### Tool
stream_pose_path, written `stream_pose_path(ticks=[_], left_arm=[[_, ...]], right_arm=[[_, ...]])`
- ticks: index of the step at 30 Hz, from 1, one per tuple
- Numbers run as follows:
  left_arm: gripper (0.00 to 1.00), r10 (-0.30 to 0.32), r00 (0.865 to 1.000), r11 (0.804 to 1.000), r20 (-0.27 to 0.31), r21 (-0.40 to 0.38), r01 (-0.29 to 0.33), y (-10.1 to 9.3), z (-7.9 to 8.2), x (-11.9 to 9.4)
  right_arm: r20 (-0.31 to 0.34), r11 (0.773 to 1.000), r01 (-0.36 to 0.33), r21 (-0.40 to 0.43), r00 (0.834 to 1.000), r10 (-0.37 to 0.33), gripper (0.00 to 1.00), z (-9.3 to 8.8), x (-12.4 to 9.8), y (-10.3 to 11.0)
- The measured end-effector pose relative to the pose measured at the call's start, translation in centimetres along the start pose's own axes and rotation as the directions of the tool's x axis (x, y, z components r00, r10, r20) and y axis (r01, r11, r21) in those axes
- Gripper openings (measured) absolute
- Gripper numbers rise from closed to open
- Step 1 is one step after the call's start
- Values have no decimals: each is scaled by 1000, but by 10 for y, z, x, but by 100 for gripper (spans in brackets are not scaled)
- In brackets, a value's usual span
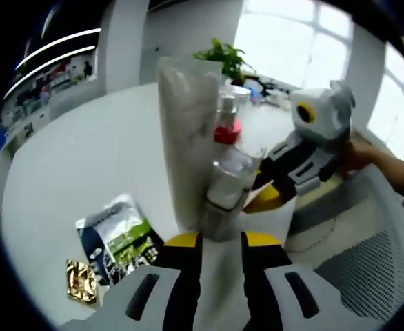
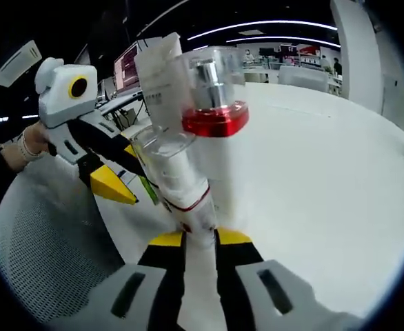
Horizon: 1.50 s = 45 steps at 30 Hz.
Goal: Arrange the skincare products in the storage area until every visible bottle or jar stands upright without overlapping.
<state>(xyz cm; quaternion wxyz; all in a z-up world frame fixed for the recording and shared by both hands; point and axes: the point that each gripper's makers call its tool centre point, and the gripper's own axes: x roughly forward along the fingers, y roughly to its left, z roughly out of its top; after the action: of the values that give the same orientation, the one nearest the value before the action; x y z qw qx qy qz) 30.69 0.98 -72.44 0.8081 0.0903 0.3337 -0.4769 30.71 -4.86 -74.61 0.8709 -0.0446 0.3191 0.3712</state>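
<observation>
White tabletop (image 1: 71,165) in a bright office carries the job. Our left gripper (image 1: 219,240) has its jaws on either side of the tall white tube's (image 1: 188,131) base, so we judge it gripped. The right gripper (image 2: 200,238) pinches a clear-capped white bottle (image 2: 178,176), tilted beside the red-banded clear jar (image 2: 216,103). We judge this the standing-up step: next, set both down upright, just apart. Sachets (image 1: 116,238) lie nearby.
</observation>
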Motion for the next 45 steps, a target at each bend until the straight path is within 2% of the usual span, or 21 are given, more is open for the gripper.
stream_pose_path(ticks=[9,18,45], left_arm=[[16,-2,1000,1000,-29,-1,2,1,-1,15],[8,1,999,1000,-43,-18,-2,0,-4,21],[9,11,999,1000,-48,-27,-13,2,-6,21]], right_arm=[[5,1000,-5,2,1000,5,16,1,1,0],[9,1000,-2,2,1000,2,15,2,2,-1],[8,1000,9,0,1000,-9,16,2,-1,-3]])
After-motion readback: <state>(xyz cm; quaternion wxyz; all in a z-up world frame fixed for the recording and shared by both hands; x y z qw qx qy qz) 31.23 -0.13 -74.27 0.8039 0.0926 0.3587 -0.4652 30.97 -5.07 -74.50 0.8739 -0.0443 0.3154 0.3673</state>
